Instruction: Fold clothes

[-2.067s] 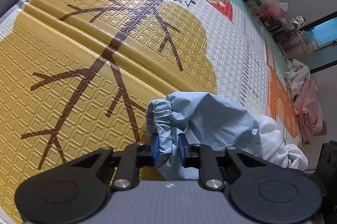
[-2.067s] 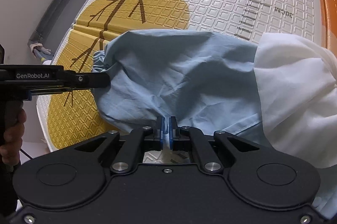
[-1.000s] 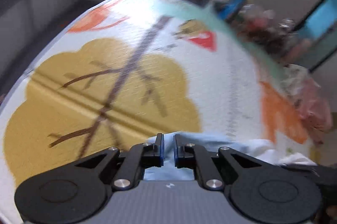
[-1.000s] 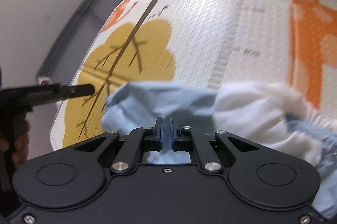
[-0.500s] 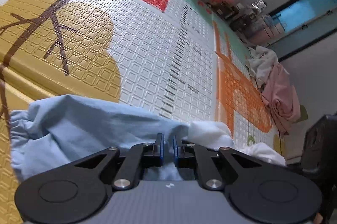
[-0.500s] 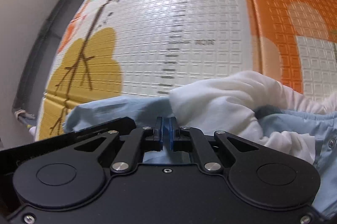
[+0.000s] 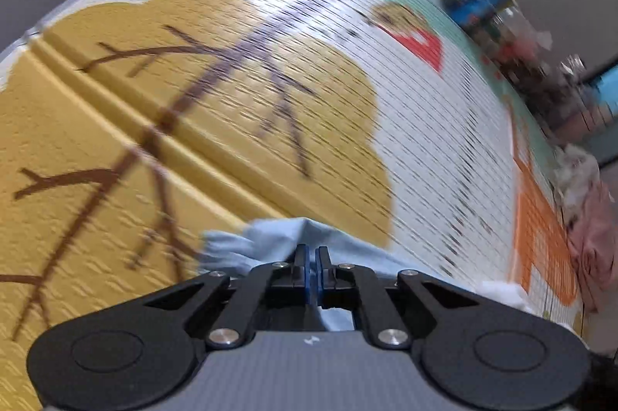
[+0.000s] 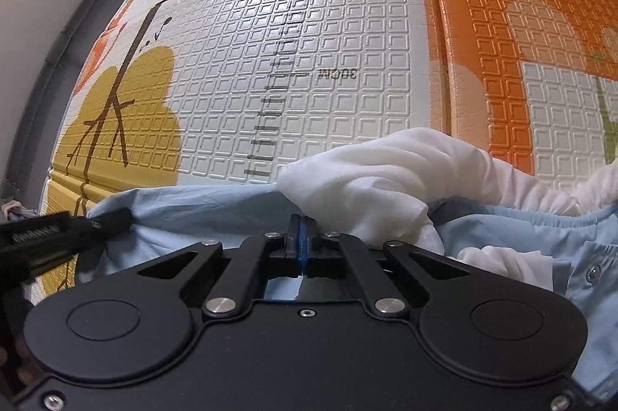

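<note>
The left gripper [image 7: 312,258] is closed on a fold of the light blue cotton garment [image 8: 216,214], which lies on the near part of the embossed foam play mat [image 8: 347,36]. The right gripper [image 8: 301,237] pinches the same garment – just beside its white fabric part [image 8: 378,179]. The left view is blurred.
</note>
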{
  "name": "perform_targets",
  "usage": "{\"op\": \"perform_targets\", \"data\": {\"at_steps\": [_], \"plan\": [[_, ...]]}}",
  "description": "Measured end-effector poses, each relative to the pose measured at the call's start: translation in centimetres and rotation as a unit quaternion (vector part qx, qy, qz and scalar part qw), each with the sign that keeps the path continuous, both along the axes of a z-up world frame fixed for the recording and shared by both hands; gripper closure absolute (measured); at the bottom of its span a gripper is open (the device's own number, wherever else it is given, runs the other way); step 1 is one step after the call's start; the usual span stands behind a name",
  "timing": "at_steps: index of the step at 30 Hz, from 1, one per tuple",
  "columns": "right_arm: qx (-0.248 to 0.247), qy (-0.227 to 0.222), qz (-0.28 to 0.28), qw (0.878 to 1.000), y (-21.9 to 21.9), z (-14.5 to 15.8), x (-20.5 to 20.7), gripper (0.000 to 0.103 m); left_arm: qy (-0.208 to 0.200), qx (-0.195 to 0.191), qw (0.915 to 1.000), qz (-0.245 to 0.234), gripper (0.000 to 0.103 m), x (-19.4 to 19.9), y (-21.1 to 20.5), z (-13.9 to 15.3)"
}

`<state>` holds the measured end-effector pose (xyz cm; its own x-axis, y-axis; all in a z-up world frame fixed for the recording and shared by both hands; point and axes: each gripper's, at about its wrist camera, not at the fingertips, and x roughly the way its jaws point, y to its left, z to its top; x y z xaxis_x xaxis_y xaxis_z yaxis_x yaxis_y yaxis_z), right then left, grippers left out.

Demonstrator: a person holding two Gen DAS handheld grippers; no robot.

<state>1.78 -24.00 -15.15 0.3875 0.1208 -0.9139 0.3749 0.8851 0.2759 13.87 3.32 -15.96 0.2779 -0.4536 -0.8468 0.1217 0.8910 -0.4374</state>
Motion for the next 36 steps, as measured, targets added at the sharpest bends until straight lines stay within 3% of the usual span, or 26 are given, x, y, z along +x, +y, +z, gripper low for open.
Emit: {"op": "perform_targets", "data": {"at_steps": [5, 11, 15, 20, 25, 30, 36], "plan": [[0.009, -0.008, 0.000, 1.000, -0.2, 0.6, -0.4, 0.103, 0.007, -0.018, 0.9995, 0.026, 0.100, 0.7, 2.4, -0.3], [0.021, -0.018, 0.000, 1.000, -0.5, 1.2, -0.9, 0.101, -0.009, -0.032, 0.9993, 0.019, 0.098, 0.2, 2.0, 2.0], [0.017, -0.043, 0.008, 0.999, -0.5, 3.8, -2.6, 0.101, -0.035, -0.031, 0.9989, -0.006, 0.095, -0.6, 0.3, 4.5], [0.023, -0.060, -0.002, 0.998, -1.6, 6.5, -6.0, 0.099, -0.074, -0.005, 0.9952, -0.065, 0.092, -3.1, -2.5, 7.3], [0.011, -0.066, -0.023, 0.998, -3.4, 8.4, -10.9, 0.098, -0.091, 0.008, 0.9876, -0.128, 0.082, -6.8, -4.9, 8.7], [0.001, -0.076, -0.053, 0.996, -5.7, 9.4, -16.4, 0.097, -0.111, 0.009, 0.9746, -0.195, 0.067, -10.9, -8.4, 9.2], [-0.020, -0.085, -0.103, 0.991, -8.8, 9.9, -22.6, 0.097, -0.107, -0.005, 0.9595, -0.260, 0.062, -15.0, -12.7, 9.3]]}}
